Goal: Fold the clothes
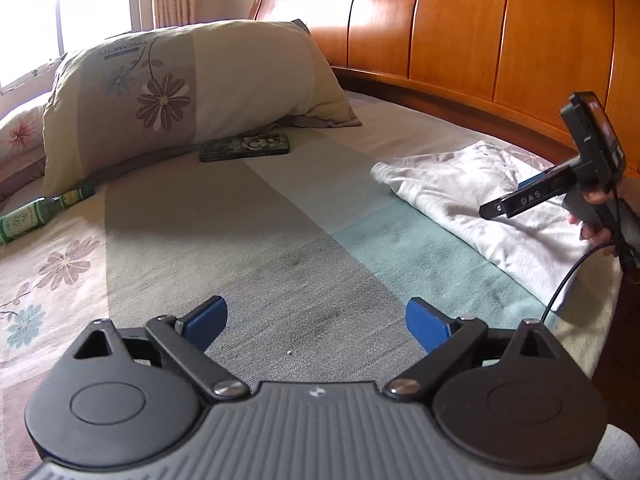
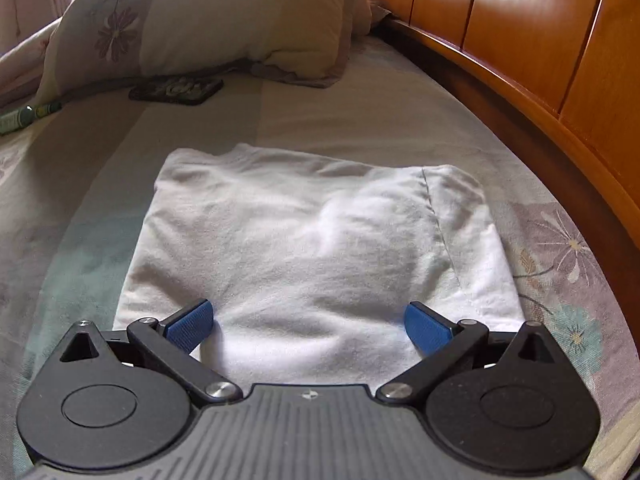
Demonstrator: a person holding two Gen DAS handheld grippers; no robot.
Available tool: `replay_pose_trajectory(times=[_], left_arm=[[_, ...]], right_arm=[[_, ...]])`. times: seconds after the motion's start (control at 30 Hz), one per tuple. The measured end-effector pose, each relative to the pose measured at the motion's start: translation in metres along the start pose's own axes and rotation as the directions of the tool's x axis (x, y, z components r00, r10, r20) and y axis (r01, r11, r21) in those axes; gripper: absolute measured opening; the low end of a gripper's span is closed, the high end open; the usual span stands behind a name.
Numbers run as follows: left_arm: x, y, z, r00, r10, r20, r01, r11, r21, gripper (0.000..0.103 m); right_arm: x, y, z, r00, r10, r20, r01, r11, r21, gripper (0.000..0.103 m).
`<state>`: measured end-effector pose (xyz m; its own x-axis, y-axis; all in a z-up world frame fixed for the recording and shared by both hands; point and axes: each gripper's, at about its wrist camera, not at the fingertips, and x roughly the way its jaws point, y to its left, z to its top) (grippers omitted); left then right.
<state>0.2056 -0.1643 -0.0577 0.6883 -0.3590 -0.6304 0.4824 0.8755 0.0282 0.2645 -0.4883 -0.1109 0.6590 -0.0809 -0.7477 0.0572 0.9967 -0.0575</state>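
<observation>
Both tongs (image 1: pixel 316 326) (image 2: pixel 310 326) spread, empty; folded white garment (image 2: pixel 312 248) near edge hidden.

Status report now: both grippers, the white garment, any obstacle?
Left gripper open over bare bedsheet. Right gripper open above white garment, folded flat. Phone, bottle well clear.

The folded garment (image 2: pixel 312 240) lies on the bed (image 2: pixel 320 120), beside the headboard (image 2: pixel 520 40). Beyond it a phone (image 2: pixel 176 89) lies before the pillow (image 2: pixel 200 20), a bottle (image 1: pixel 40 212) further left
</observation>
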Motion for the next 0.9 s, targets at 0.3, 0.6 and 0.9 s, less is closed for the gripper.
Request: replay_pose_trajectory(times=[0.3, 0.6, 0.9], left_arm=[[-0.039, 0.001, -0.008, 1.000, 0.011, 0.021, -0.011, 1.000, 0.001, 0.099], [-0.064, -0.006, -0.006, 0.998, 0.011, 0.055, -0.010, 1.000, -0.013, 0.099], [-0.074, -0.013, -0.006, 0.998, 0.043, 0.051, -0.040, 0.998, -0.046, 0.099]], right_arm=[[-0.055, 0.034, -0.043, 1.000, 0.020, -0.018, -0.020, 1.000, 0.022, 0.103], [-0.102, 0.033, -0.064, 0.997, 0.008, 0.079, -0.021, 0.986, 0.163, 0.103], [-0.091, 0.031, -0.081, 0.998, -0.049, -0.035, 0.055, 0.973, 0.223, 0.103]])
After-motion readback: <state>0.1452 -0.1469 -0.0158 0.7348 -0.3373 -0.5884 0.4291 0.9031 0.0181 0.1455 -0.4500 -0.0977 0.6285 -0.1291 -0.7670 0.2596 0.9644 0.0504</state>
